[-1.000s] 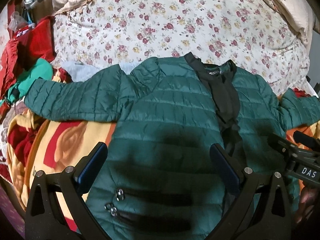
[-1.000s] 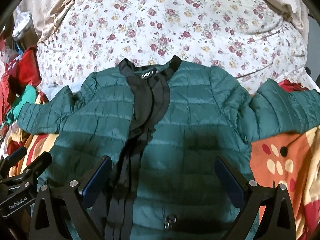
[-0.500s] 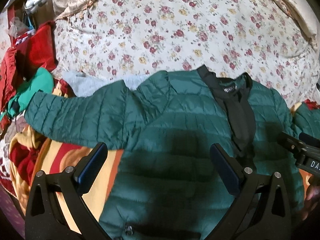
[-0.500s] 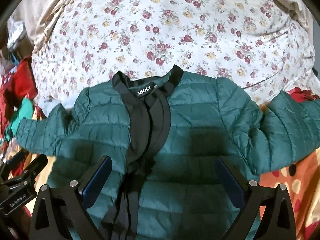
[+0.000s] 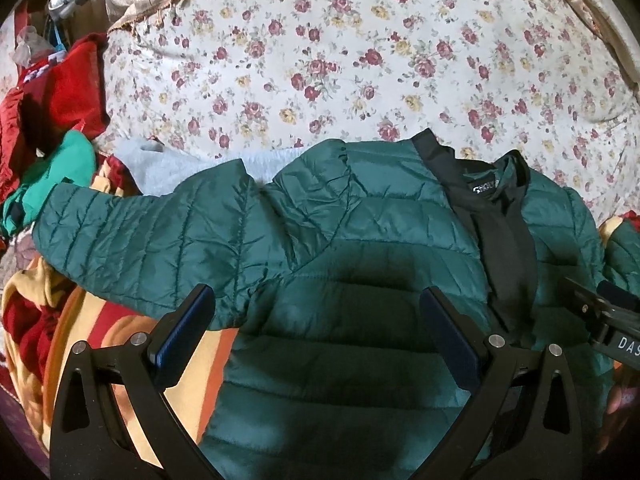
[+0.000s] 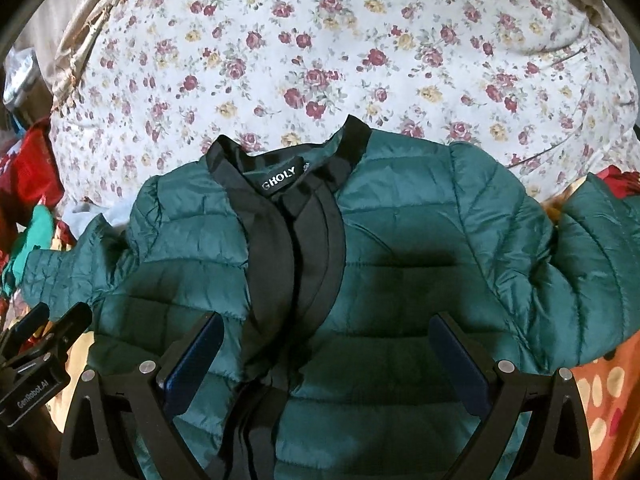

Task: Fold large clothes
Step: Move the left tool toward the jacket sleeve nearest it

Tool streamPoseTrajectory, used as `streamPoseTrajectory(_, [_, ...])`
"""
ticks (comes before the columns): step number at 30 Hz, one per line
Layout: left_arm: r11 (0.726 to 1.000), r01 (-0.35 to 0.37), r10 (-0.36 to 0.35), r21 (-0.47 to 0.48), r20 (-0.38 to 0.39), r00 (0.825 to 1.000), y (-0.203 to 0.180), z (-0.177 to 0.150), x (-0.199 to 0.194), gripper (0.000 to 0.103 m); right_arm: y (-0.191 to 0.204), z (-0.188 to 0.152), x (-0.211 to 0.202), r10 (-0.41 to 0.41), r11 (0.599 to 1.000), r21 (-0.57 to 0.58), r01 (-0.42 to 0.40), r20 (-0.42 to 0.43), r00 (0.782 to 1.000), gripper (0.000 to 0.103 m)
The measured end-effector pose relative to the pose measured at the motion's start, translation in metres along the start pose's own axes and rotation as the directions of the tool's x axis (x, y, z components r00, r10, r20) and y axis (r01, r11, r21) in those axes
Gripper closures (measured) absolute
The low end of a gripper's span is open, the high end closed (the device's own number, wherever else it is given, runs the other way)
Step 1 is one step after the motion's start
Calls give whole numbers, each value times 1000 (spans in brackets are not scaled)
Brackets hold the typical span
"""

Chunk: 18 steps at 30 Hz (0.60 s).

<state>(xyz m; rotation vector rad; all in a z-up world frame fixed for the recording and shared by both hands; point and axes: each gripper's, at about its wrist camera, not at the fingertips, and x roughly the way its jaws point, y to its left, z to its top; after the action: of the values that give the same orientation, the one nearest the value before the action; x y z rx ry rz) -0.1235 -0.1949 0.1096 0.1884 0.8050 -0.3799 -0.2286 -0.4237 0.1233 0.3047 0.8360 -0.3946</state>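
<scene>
A dark green quilted jacket (image 5: 360, 248) (image 6: 400, 248) with a black collar and front placket (image 6: 296, 232) lies face up on the bed, both sleeves spread out sideways. My left gripper (image 5: 316, 312) hovers open over the jacket's left chest and armpit, nothing between its fingers. My right gripper (image 6: 326, 340) hangs open over the right chest, just right of the placket, also holding nothing. The left sleeve (image 5: 132, 240) stretches to the left. The right sleeve (image 6: 592, 256) runs off to the right. Each gripper shows at the edge of the other's view.
A floral bedspread (image 5: 340, 60) covers the bed beyond the collar. A pile of red and bright green clothes (image 5: 56, 120) sits at the left. An orange and yellow patterned blanket (image 5: 104, 332) lies under the jacket. A pale grey garment (image 5: 160, 168) peeks out behind the left shoulder.
Both grippers have moved up the jacket from the hem and pocket zips toward the chest and collar. The jacket itself has not shifted and both grippers stay open.
</scene>
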Motion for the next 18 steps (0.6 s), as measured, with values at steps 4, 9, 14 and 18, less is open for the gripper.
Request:
streamPoseTrajectory(4, [1000,-4,4,4,-3,1000,-1,0,11,1,1,-1,14,1,1000,-2,-1,-12,1000,1])
streamPoseTrajectory(9, [1000,-9,9,1,-12,1000,1,0,22,1,5,-3,29,1,1000,-9,-1,-26,1000,2])
streamPoseTrajectory(14, [1000,-19,19,0,-12,1000,4,-1,28,1,9,-4,37,-2,1000,-16,1,-42,999,1])
streamPoseTrajectory(18, [1000,-26,26,-3,-10,1000,7,0,29,1,10,-5,42,-6,1000,-19,5,-61,998,2])
